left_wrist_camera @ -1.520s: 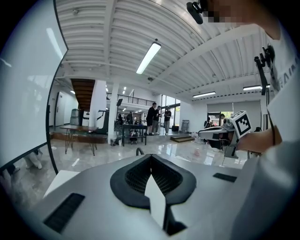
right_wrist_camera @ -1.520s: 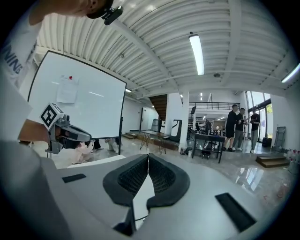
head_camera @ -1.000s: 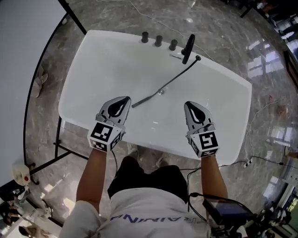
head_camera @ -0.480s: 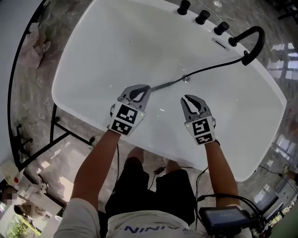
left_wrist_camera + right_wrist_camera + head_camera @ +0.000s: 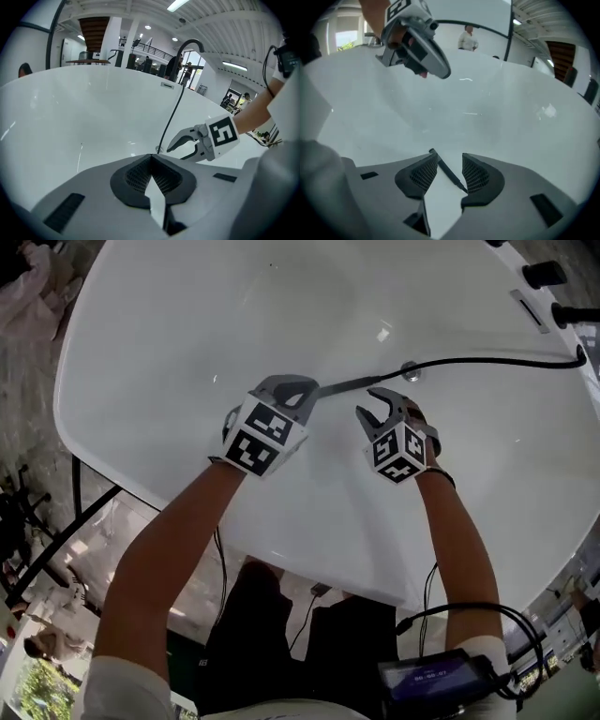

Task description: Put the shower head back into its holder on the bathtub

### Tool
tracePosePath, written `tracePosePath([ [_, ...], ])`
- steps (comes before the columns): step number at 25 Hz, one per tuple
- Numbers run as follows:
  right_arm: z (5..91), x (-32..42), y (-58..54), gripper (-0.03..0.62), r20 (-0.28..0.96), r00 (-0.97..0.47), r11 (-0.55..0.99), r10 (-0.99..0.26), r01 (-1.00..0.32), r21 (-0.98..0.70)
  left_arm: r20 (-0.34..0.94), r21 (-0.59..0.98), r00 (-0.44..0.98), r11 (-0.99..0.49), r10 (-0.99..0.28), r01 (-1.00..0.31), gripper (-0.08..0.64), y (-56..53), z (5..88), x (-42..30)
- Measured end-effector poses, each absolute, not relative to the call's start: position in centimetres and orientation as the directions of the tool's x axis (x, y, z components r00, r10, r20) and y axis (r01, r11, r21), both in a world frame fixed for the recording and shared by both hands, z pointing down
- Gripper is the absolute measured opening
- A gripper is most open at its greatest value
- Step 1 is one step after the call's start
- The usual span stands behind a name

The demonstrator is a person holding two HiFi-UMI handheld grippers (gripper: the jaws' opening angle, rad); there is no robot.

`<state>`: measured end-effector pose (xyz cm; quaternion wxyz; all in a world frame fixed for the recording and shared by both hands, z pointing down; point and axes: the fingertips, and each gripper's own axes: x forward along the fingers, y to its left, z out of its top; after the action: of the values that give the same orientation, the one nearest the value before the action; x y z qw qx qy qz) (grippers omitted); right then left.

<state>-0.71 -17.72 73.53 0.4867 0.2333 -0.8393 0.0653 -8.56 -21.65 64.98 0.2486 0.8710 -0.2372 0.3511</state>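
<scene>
The slim dark shower head (image 5: 352, 382) lies on the floor of the white bathtub (image 5: 169, 343), and its black hose (image 5: 497, 360) runs off to the upper right past the drain (image 5: 410, 369). My left gripper (image 5: 302, 388) is shut with nothing in it, its tips beside the wand's left end. In the left gripper view the closed tips (image 5: 151, 158) point toward the hose (image 5: 171, 117). My right gripper (image 5: 367, 404) has just been opening. Its jaws (image 5: 449, 161) now stand apart over the shower head (image 5: 451, 174), without touching it.
Black knobs (image 5: 544, 274) and a black spout (image 5: 574, 313) stand on the tub's far right rim. The arched spout (image 5: 190, 44) also shows in the left gripper view. A black frame (image 5: 56, 540) and a marble floor lie left of the tub. The person's legs are at the near rim.
Both grippers have dropped from above the near rim deep into the tub, toward the shower head. The right jaws went from shut to open. The tub now fills the head view.
</scene>
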Motion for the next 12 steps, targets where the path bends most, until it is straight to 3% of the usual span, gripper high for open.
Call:
tracePosePath([
  [12, 93.3, -1.5, -17.7, 0.160, 0.964, -0.230, 0.990, -0.136, -0.055, 0.127, 0.776, 0.317, 0.615, -0.759, -0.137, -0.569, 0.018, -21.1, 78.3, -9.3],
])
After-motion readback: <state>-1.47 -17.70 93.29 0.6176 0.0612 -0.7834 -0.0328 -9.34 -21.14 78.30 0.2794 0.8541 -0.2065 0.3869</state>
